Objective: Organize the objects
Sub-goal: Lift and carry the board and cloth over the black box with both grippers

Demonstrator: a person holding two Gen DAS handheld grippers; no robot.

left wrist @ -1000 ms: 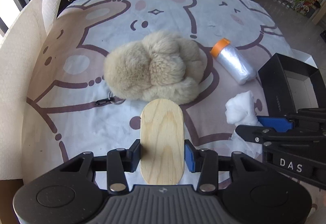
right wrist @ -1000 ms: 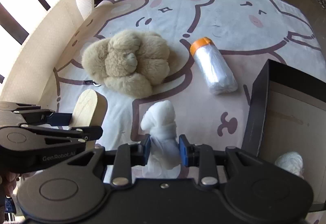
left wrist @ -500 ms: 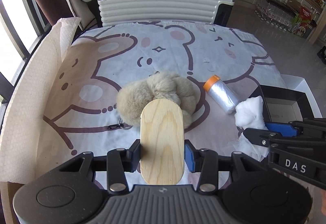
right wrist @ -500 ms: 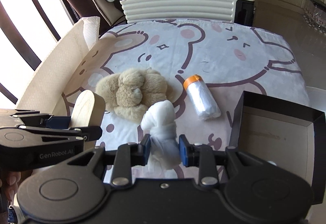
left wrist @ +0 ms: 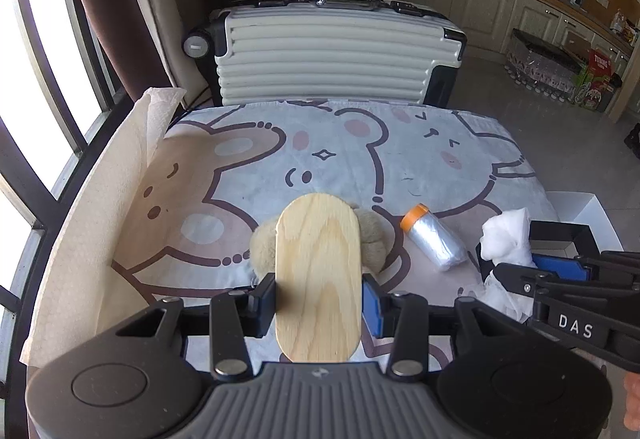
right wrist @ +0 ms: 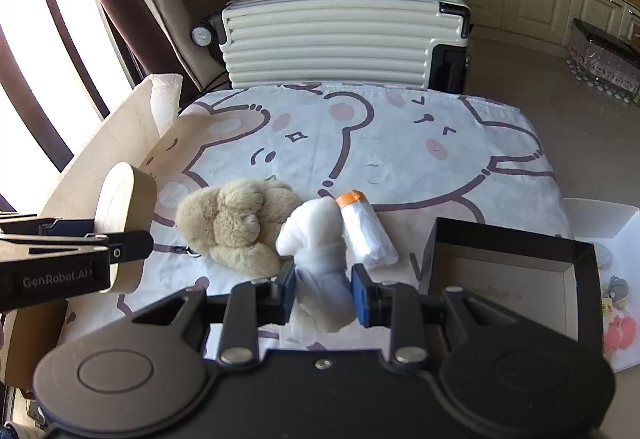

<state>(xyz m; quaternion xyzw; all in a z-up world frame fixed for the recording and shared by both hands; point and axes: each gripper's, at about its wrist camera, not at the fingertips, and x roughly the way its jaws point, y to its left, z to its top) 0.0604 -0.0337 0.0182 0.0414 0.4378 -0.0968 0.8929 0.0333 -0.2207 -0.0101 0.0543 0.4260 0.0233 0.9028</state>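
My left gripper (left wrist: pixel 319 295) is shut on an oval wooden block (left wrist: pixel 318 271), lifted above the table; the same wooden block (right wrist: pixel 120 223) shows at the left of the right wrist view. My right gripper (right wrist: pixel 323 289) is shut on a crumpled white cloth (right wrist: pixel 316 239), also raised; that white cloth (left wrist: pixel 506 235) appears at the right of the left wrist view. A beige plush toy (right wrist: pixel 232 225) lies on the bear-print cloth, partly hidden behind the block in the left wrist view. An orange-capped roll of plastic bags (right wrist: pixel 366 227) lies to its right.
An open black box (right wrist: pixel 512 267) stands at the table's right, with a white tray (right wrist: pixel 624 231) beyond it holding small items. A white suitcase (right wrist: pixel 344 39) stands behind the table. A paper-covered wall (left wrist: pixel 100 223) lines the left edge.
Both grippers have risen and tilted up with their loads, so the table looks smaller and the suitcase and room have come into view. Both grips are unchanged.
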